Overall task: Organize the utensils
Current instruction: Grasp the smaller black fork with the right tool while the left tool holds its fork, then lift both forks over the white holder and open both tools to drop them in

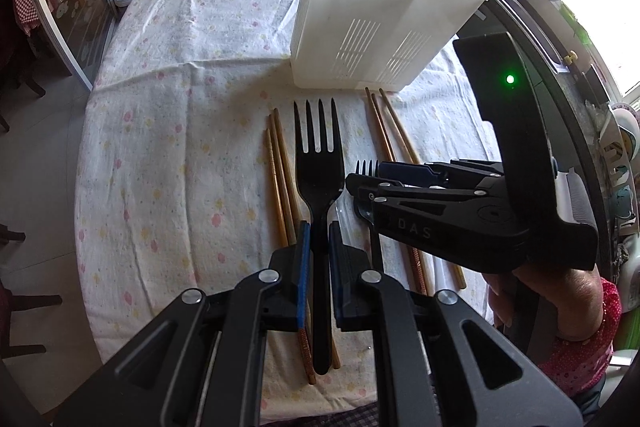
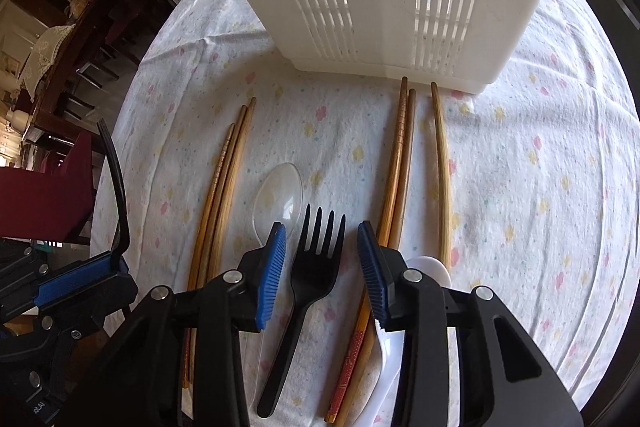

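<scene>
Forks are the business of both hands here. The left gripper [image 1: 316,259] has its jaws clamped on the handle of a black fork [image 1: 318,163], held lifted with the tines pointing toward the white basket [image 1: 376,27] at the upper middle of the left wrist view; this looks like a carry toward that basket, the likely home for the utensils.

In the right wrist view the right gripper [image 2: 322,267] hangs low over a second black fork [image 2: 308,283] lying on the table [image 2: 520,167], which is covered with a flowered cloth. Its jaws stand apart on either side of the fork's neck, and neither blue pad touches it, so the fork is straddled but not gripped; the jaws are set across the narrow neck, probably because that is the easiest place to pinch.

A clear spoon [image 2: 280,191] lies just left of this fork. One bundle of chopsticks [image 2: 224,195] lies further left and another [image 2: 400,163] lies right, all pointing toward the basket at the top of the frame. A white spoon [image 2: 430,267] shows at the lower right, partly hidden behind the right jaw. All of these remain to be sorted.
</scene>
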Demonstrator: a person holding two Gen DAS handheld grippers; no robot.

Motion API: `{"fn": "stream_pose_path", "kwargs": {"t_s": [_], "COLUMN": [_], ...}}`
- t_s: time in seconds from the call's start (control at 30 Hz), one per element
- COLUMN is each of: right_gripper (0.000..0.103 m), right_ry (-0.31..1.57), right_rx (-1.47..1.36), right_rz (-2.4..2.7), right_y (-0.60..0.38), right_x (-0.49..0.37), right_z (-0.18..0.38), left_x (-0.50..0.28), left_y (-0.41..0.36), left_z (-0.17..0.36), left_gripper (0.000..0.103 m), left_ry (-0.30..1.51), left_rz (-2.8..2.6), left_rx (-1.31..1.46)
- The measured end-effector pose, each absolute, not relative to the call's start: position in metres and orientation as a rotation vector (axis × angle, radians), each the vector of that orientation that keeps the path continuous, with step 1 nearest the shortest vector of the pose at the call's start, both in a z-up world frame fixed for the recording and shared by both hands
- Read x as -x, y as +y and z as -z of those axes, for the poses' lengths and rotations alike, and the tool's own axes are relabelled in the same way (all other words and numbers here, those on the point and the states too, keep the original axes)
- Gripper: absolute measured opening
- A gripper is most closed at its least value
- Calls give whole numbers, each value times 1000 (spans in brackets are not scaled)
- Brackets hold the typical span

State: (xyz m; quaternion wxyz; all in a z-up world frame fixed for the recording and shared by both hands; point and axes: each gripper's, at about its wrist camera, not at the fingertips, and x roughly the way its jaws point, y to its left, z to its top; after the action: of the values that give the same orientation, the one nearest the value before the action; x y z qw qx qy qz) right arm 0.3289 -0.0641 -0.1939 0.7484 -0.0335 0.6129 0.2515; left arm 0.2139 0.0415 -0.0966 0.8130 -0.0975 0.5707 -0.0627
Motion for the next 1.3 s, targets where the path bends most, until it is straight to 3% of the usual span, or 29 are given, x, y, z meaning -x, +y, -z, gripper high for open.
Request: {"fn": "stream_pose_path", "kwargs": {"t_s": [0.1, 0.33, 0.37, 0.47, 0.77, 0.97, 1.3], "right_gripper": [22, 20, 9, 4, 3, 3, 3], "right_ry": [1332, 1312, 1305, 1296, 1206, 965, 382], "right_rx": [84, 75, 77, 59, -16, -70, -85], "right_rz": [-556, -561, -562, -585, -628, -631, -447], "right_y": [-66, -86, -87, -90, -107, -137, -183], "right_x": [-330, -320, -319, -316, -304, -282, -260], "right_z": [194, 186, 184, 178, 150, 75, -59], "left_x": [-213, -215, -215, -215, -214, -218, -255], "left_y": [41, 43, 43, 41, 35, 32, 18], "left_z": [96, 98, 98, 97, 86, 43, -69], "left_gripper": [9, 9, 9, 9, 9, 9, 9], "left_ry": [1218, 1218, 1219, 1219, 1192, 1042, 494], "left_rz": [136, 130, 131, 135, 153, 199, 220], "left_rx": [208, 208, 207, 203, 192, 207, 119]}}
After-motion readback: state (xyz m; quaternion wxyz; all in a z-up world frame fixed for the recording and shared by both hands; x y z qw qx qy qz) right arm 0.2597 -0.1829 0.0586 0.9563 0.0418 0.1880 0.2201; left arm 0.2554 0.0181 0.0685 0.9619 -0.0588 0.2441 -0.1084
